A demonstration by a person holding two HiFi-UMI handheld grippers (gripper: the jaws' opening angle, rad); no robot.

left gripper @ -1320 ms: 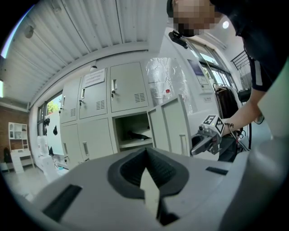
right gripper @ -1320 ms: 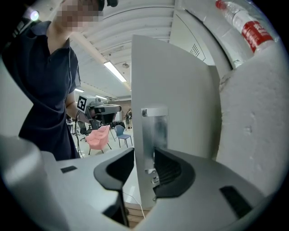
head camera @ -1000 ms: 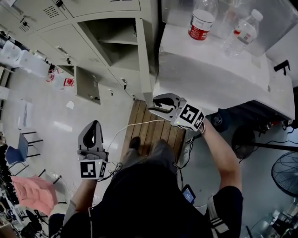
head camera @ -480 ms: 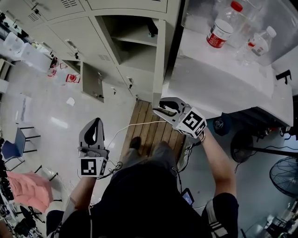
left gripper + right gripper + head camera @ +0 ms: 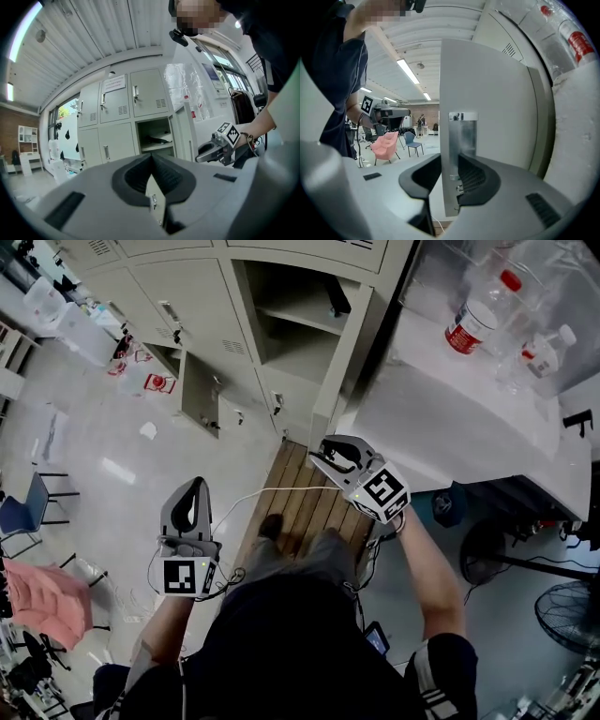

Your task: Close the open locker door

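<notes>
The open locker compartment (image 5: 295, 329) shows a shelf with a dark item inside. Its grey door (image 5: 349, 362) stands swung out, edge-on towards me. My right gripper (image 5: 317, 457) is at the door's lower free edge. In the right gripper view the door (image 5: 487, 103) runs between the jaws, and the right gripper (image 5: 449, 176) is shut on its latch edge. My left gripper (image 5: 194, 486) hangs over the floor to the left, shut and empty. The left gripper view shows the left gripper (image 5: 151, 159) with jaws together, the open compartment (image 5: 154, 136) and the right gripper (image 5: 202, 154) ahead.
A white counter (image 5: 450, 418) with plastic bottles (image 5: 478, 320) stands just right of the door. A wooden pallet (image 5: 300, 507) lies under my feet. Another small locker door (image 5: 199, 399) hangs open low on the left. A pink chair (image 5: 37, 601) sits at the far left.
The lockers and counter have slid right and down in the head view as I moved closer. The right gripper has stayed on the door's edge, and the left gripper has kept its pose.
</notes>
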